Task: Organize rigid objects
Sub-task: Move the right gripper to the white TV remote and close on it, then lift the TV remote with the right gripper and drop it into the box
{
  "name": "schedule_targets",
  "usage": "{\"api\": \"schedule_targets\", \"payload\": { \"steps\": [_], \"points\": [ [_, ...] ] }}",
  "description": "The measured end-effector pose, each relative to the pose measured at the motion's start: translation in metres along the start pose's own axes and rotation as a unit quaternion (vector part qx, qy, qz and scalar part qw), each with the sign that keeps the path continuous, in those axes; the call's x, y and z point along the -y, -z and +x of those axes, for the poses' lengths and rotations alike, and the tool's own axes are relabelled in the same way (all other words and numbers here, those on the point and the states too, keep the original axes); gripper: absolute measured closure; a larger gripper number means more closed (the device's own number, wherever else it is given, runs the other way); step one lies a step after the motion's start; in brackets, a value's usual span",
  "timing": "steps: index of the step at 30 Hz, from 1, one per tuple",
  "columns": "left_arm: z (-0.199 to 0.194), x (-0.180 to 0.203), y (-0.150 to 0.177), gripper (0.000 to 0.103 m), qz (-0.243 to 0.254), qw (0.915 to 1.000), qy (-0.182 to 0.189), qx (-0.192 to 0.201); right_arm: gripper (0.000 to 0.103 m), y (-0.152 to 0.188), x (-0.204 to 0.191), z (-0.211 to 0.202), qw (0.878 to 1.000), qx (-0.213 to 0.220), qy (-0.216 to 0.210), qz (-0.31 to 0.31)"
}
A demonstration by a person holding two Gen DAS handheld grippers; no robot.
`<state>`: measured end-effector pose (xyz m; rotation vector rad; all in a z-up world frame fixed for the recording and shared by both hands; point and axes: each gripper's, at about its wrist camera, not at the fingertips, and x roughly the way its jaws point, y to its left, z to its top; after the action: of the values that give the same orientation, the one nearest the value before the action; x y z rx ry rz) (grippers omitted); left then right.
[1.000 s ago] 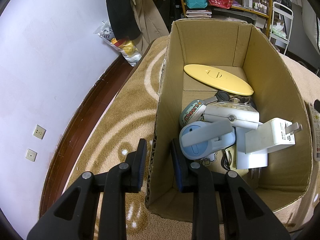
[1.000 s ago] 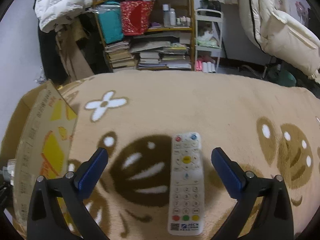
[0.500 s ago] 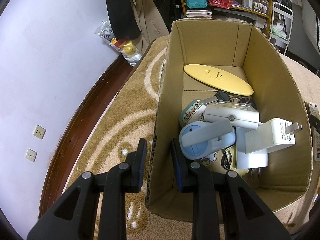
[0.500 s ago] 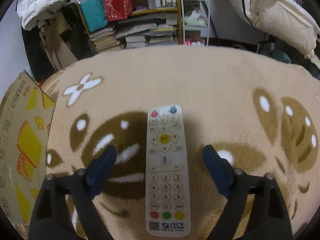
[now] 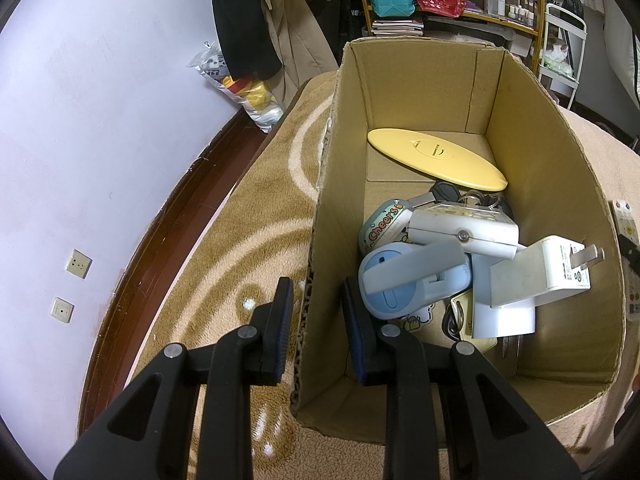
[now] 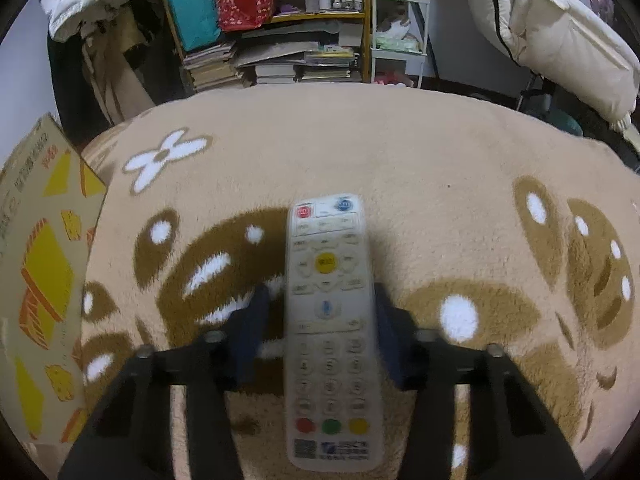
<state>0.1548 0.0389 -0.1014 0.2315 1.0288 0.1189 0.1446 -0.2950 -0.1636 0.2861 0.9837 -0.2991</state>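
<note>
Right gripper straddles the remote, which lies flat on the rug with its long axis running straight ahead along the fingers. Right pad touches the remote's edge; a sliver of gap shows on the left side, so whether the grip is fully closed I cannot tell. Frame is blurred.

Left gripper pinches the box wall, one finger inside, one outside, likely steadying it. Box sits to the remote's left and already holds a charger and other items.

Judgement: the right hand is nearer; next comes a lift and a leftward carry over the box rim.
</note>
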Motion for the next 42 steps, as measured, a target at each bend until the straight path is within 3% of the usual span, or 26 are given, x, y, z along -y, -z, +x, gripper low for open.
{"api": "schedule_targets", "payload": {
  "steps": [8,18,33,35,36,37,42],
  "points": [
    [0.0,0.0,0.0,0.078,0.0,1.0,0.0,0.0,0.06,-0.003,0.001,-0.008,1.0,0.014,-0.026,0.006],
    [0.0,0.0,0.0,0.078,0.0,1.0,0.0,0.0,0.062,-0.009,-0.029,-0.029,0.996,0.057,-0.059,-0.02],
    [0.0,0.0,0.0,0.078,0.0,1.0,0.0,0.0,0.065,-0.015,-0.04,-0.04,0.989,0.078,-0.124,0.022],
    [0.0,0.0,0.0,0.078,0.0,1.0,0.0,0.0,0.066,-0.015,-0.041,-0.042,0.988,0.085,-0.126,0.02],
    [0.0,0.0,0.0,0.078,0.0,1.0,0.0,0.0,0.079,-0.015,-0.042,-0.043,0.988,0.087,-0.123,0.018],
    [0.0,0.0,-0.001,0.078,0.0,1.0,0.0,0.0,0.082,-0.015,-0.041,-0.044,0.988,0.088,-0.125,0.018],
    [0.0,0.0,0.0,0.078,0.0,1.0,0.0,0.0,0.083,-0.014,-0.045,-0.047,0.986,0.092,-0.142,0.015]
  ]
}}
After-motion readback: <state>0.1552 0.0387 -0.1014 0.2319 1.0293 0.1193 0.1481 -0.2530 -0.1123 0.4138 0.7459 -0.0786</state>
